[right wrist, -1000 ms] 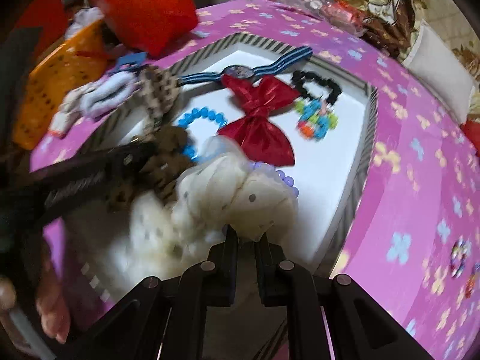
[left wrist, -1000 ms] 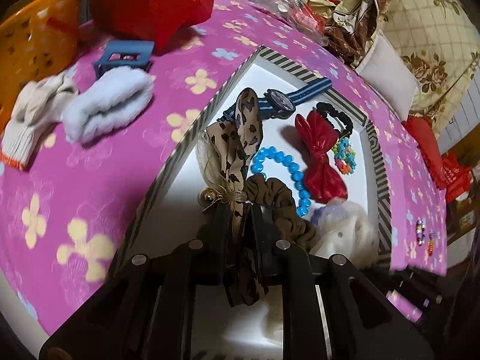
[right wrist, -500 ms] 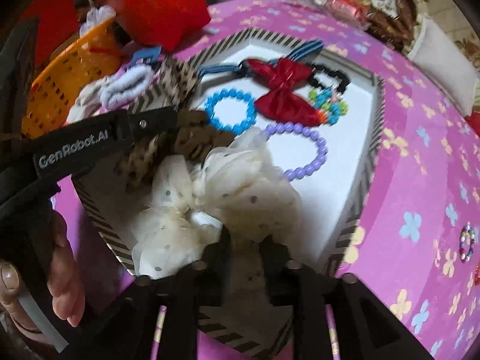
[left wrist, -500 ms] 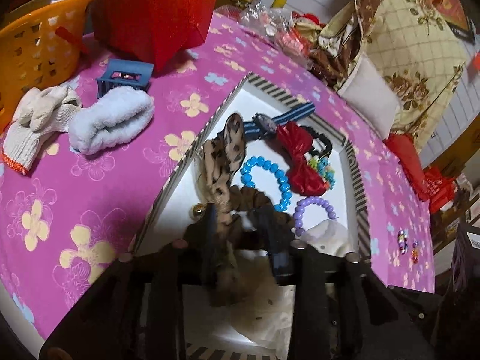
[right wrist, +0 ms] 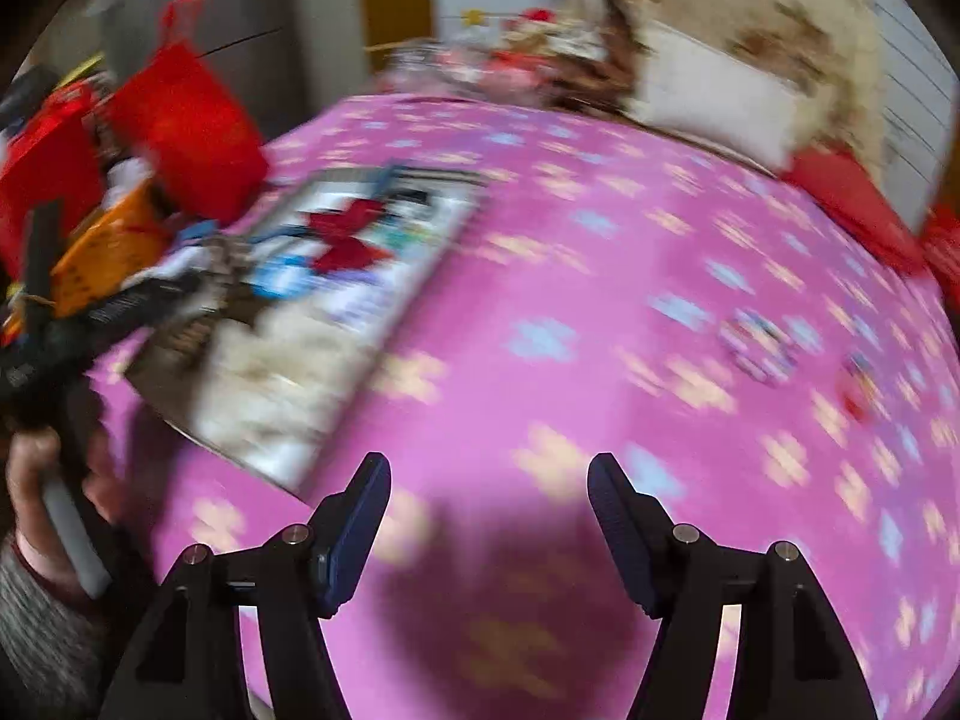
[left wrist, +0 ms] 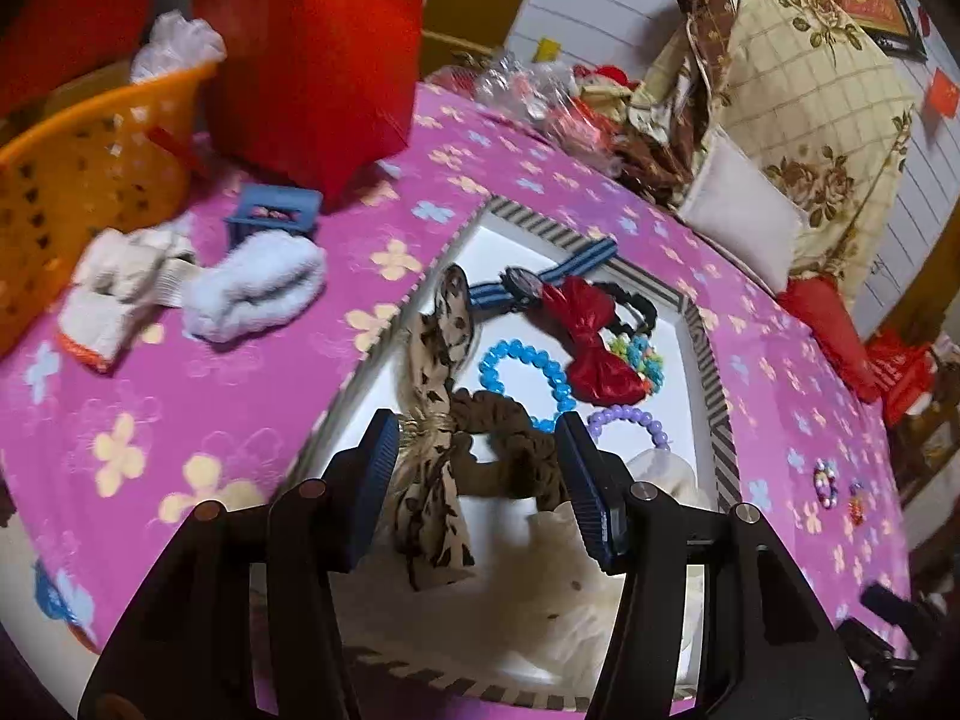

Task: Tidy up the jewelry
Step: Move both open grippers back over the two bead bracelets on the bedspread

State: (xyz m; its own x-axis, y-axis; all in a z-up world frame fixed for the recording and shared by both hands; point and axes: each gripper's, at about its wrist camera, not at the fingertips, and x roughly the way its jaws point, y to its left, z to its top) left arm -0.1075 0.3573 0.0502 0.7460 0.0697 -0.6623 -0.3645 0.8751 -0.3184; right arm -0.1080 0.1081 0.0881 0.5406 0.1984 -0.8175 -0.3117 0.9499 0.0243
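A white tray with a striped rim [left wrist: 714,396] lies on the pink flowered cloth. In it are a leopard-print bow scrunchie [left wrist: 435,420], a blue bead bracelet [left wrist: 528,375], a red bow [left wrist: 591,342], a purple bead bracelet [left wrist: 630,423], a striped-strap watch [left wrist: 528,285] and a cream dotted tulle bow [left wrist: 576,606]. My left gripper [left wrist: 480,483] is open over the scrunchie, which lies loose between the fingers. My right gripper [right wrist: 489,519] is open and empty above bare cloth, right of the blurred tray [right wrist: 336,312]. Two small bead pieces [right wrist: 759,339] lie on the cloth to its right.
An orange basket [left wrist: 78,180], a red bag [left wrist: 312,54], a blue hair claw [left wrist: 273,213], white gloves and a fluffy white scrunchie [left wrist: 258,288] sit left of the tray. Cushions and clutter line the far edge. The left gripper's handle and hand [right wrist: 42,468] show in the right wrist view.
Both grippers opened. The left let go of the leopard scrunchie in the tray. The right let go of the cream tulle bow and swung away to the right over the cloth.
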